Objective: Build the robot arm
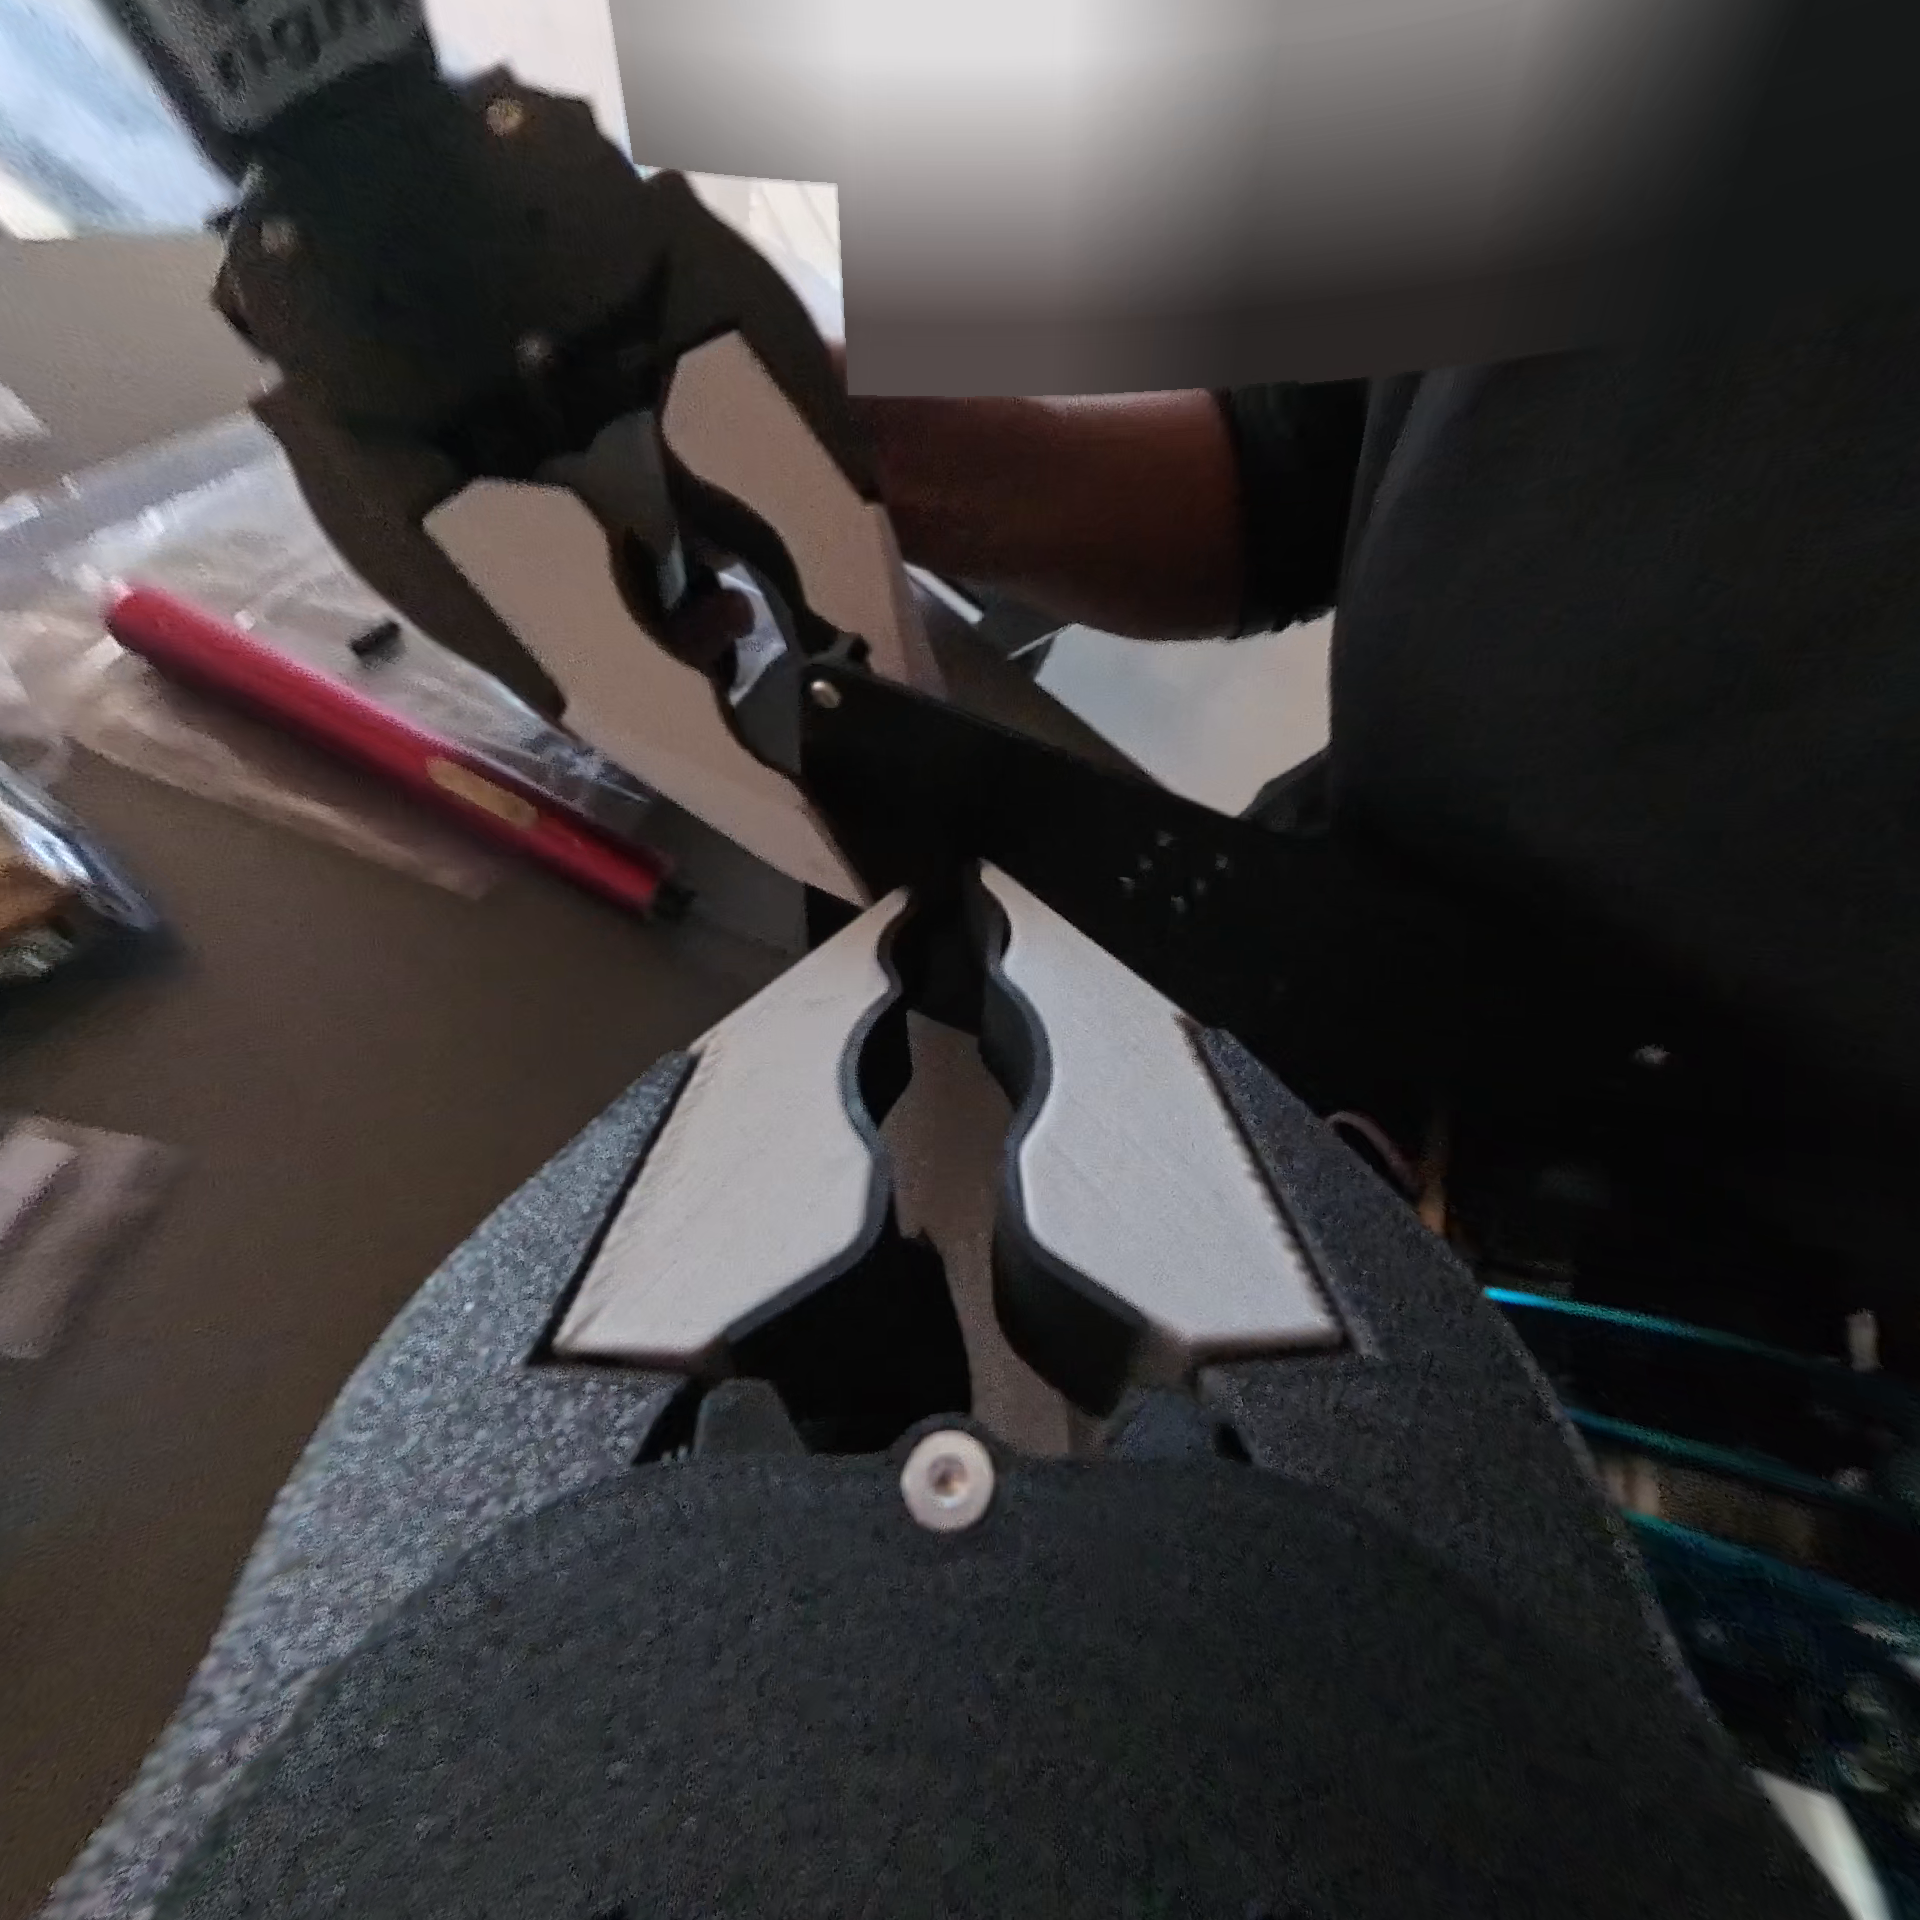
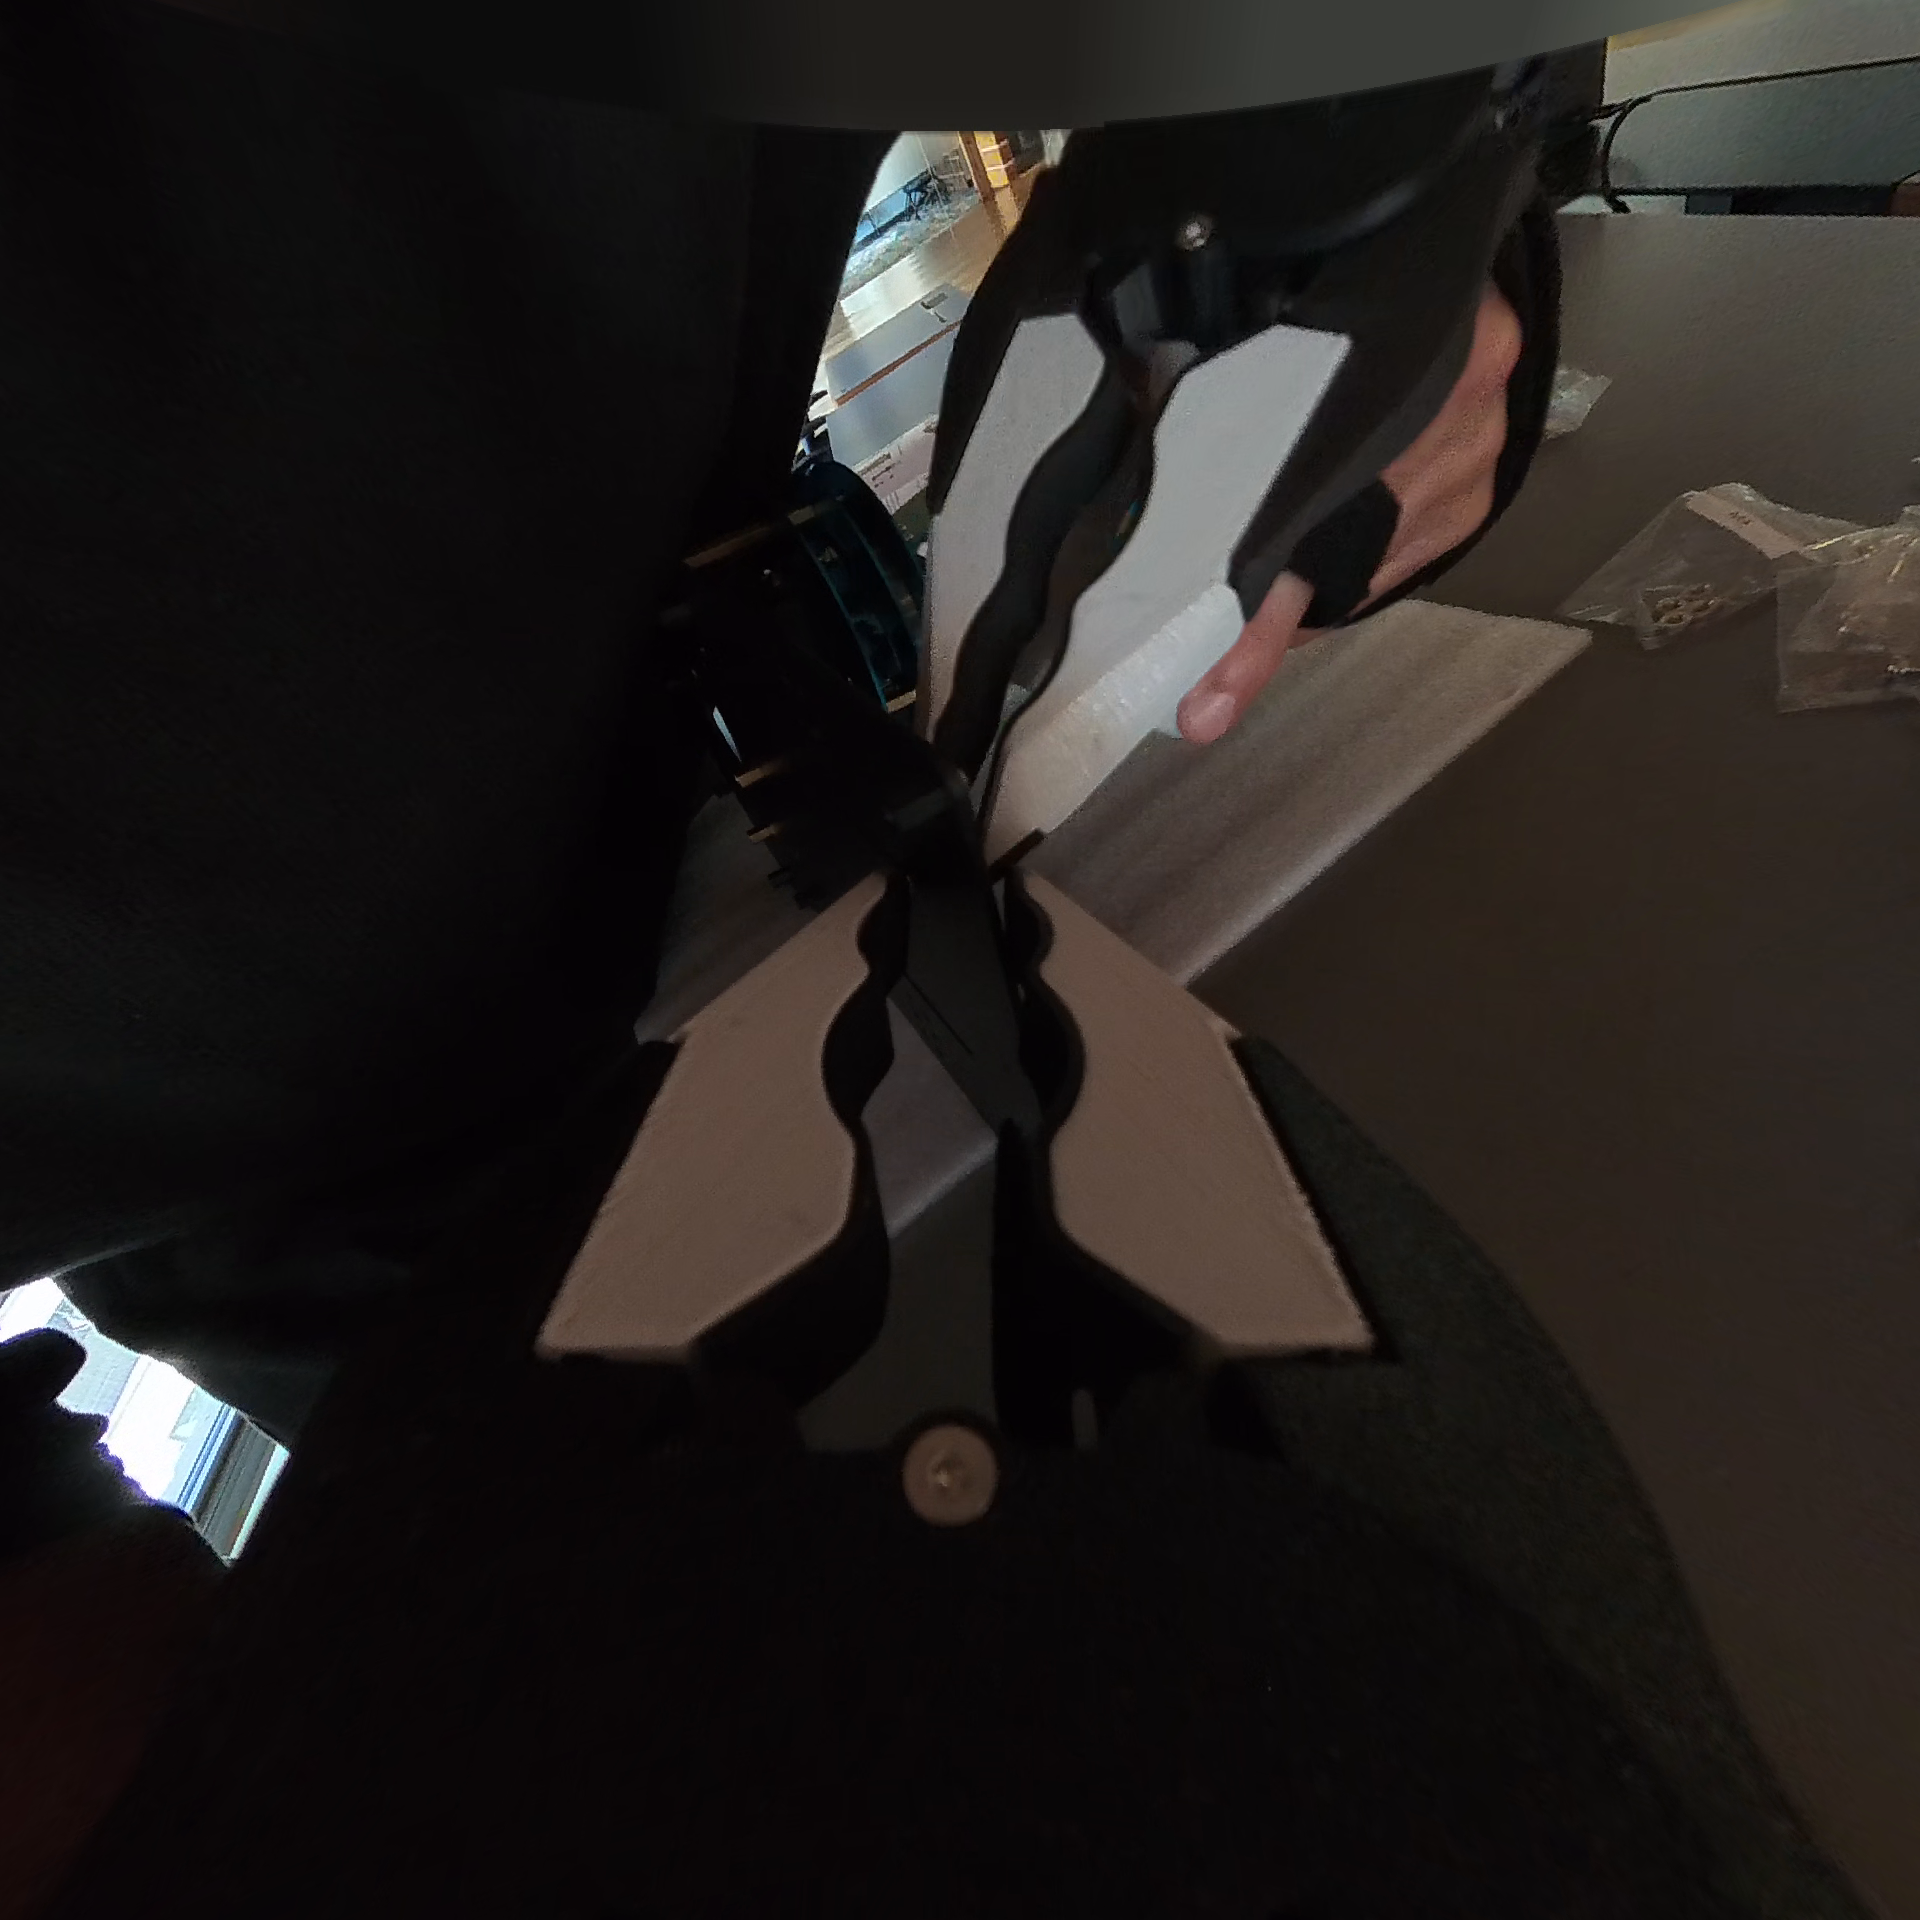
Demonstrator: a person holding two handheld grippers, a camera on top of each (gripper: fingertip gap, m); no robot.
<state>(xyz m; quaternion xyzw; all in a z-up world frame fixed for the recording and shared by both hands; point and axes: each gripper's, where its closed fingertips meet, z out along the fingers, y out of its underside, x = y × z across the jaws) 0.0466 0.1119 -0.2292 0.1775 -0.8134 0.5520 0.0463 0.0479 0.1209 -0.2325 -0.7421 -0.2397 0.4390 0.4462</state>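
Left gripper (image 1: 943, 909): fingers drawn together, tips pinched on the edge of a flat black part (image 1: 1039, 821). The part is held in the air above the table (image 1: 364, 1039). It has a cluster of small holes near one end and a bright screw head at the other.

Right gripper (image 2: 961, 894): jaws likewise narrow, with the same black part running lengthwise between the wavy pads. It looks clamped there, though the contact is in shadow. So the part is held at two places, and the two grippers meet nose to nose over it.

Just behind the part: a dark round assembly with teal edges (image 2: 842, 613), dim and hard to make out.

A hand (image 2: 1455, 468) in a fingerless dark glove grips the left tool, one finger extended. A bare forearm (image 1: 1039, 509) and dark sleeve lie beyond the part.

Below the part: a brown-grey matte tabletop and a white foam sheet (image 2: 1351, 707).

Farther from the part: a red tube (image 1: 384, 738) inside clear wrapping, and clear bags of small hardware (image 2: 1704, 582).

Farthest: a bright window (image 1: 83, 125) and pale walls.
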